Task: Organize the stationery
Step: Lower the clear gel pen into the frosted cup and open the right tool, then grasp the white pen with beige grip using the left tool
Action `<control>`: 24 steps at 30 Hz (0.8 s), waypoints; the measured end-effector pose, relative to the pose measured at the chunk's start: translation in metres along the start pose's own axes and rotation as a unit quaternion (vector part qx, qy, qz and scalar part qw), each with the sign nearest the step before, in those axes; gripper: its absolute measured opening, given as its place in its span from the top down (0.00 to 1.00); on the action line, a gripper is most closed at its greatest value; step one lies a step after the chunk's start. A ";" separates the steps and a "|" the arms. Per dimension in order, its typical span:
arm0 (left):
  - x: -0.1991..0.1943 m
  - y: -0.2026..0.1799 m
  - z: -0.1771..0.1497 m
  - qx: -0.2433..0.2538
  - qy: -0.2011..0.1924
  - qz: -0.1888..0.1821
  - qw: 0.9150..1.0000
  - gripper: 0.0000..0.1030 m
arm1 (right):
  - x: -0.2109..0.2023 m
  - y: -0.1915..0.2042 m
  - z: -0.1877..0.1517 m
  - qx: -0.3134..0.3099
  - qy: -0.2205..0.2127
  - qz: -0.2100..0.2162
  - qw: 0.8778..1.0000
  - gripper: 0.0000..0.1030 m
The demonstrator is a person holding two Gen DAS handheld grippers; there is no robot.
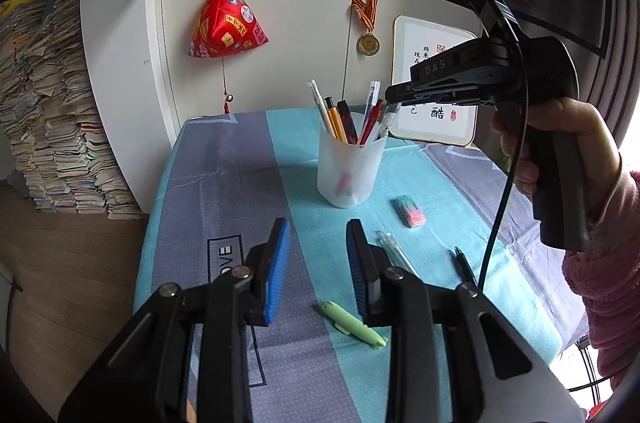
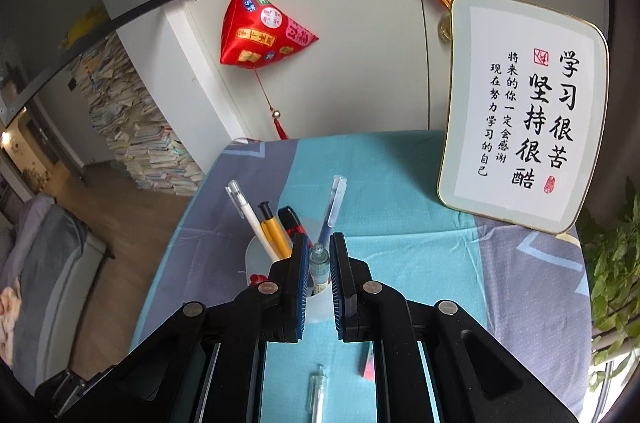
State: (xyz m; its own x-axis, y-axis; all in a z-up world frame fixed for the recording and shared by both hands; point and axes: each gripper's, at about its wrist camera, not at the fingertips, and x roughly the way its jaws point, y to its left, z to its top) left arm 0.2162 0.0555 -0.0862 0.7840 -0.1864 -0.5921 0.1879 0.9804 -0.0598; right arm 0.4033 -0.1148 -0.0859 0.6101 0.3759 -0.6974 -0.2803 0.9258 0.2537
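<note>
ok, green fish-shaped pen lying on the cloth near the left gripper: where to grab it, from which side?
Grip the green fish-shaped pen at mid-body, coming from above with the left gripper, fingers straddling its width. It lies flat and diagonal on the tablecloth, so roll the wrist to square the pads across it; the ends taper, mid-body looks thickest.

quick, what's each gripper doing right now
left gripper: open, nothing between the pads.
right gripper: shut on a clear pen, over the pen cup.
</note>
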 end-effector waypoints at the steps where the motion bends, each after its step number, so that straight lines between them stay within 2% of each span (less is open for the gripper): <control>1: 0.000 -0.001 0.000 0.000 0.001 -0.001 1.000 0.74 | 0.000 0.000 -0.001 0.000 0.001 0.000 1.000 0.89; 8: 0.004 -0.008 -0.001 0.004 0.011 -0.006 1.000 0.74 | -0.020 -0.006 -0.013 0.011 -0.007 0.016 1.000 0.89; 12: 0.011 -0.013 -0.002 0.003 0.020 -0.012 1.000 0.74 | -0.044 -0.016 -0.034 0.004 -0.007 0.003 1.000 0.87; 18: 0.028 -0.029 -0.002 0.000 0.044 -0.029 0.999 0.74 | -0.066 -0.035 -0.094 -0.021 0.029 -0.028 0.999 0.87; 21: 0.042 -0.042 -0.001 0.000 0.062 -0.039 0.997 0.69 | -0.071 -0.044 -0.127 -0.026 0.048 -0.044 0.998 0.87; 24: 0.060 -0.057 0.001 -0.003 0.084 -0.041 0.996 0.68 | -0.075 -0.051 -0.153 -0.028 0.068 -0.048 0.996 0.87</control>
State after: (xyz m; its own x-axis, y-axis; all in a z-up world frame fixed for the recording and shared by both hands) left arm 0.2526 -0.0111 -0.1175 0.6562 -0.2535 -0.7107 0.2438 0.9626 -0.1183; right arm 0.2585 -0.1969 -0.1490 0.5317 0.2742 -0.8013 -0.2688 0.9519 0.1473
